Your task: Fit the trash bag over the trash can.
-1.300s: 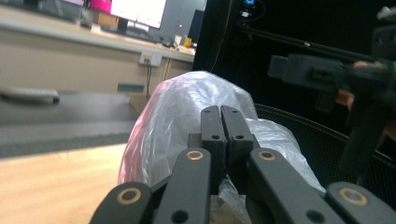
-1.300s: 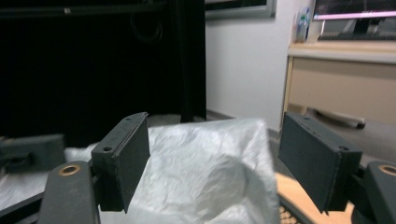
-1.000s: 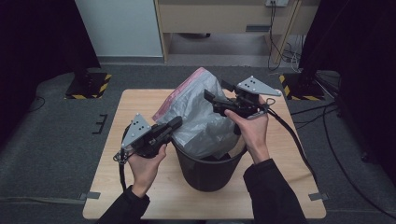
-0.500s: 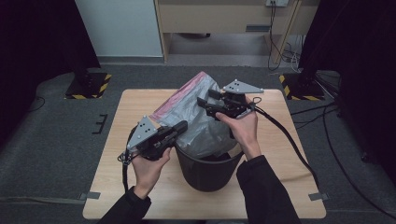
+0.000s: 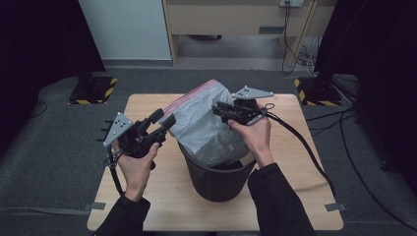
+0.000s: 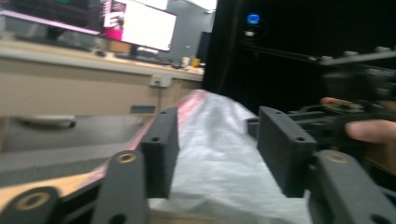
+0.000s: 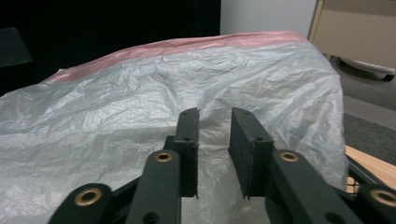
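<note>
A grey plastic bag (image 5: pixel 206 130) with a red top edge stands out of a black bin (image 5: pixel 216 179) on the wooden table (image 5: pixel 147 189). My left gripper (image 5: pixel 164 118) is just left of the bag, and its jaws have just been opening. They stand wide apart with nothing held, and the bag (image 6: pixel 219 163) lies beyond my left gripper (image 6: pixel 217 121). My right gripper (image 5: pixel 217 109) rests against the bag's upper right side. Its jaws have just been closing. In the right gripper view my right gripper (image 7: pixel 215 114) keeps a narrow gap, with crinkled bag film (image 7: pixel 116 93) just past the tips.
The right gripper's cable (image 5: pixel 305 147) trails across the table's right side toward the floor. A wooden cabinet (image 5: pixel 236 19) stands behind the table. Yellow-and-black striped stand feet (image 5: pixel 93 91) sit on the floor at both far corners.
The left gripper let go of the bag's left side, opened and pulled away to the left. The right gripper's jaws narrowed as it shifted left onto the bag.
</note>
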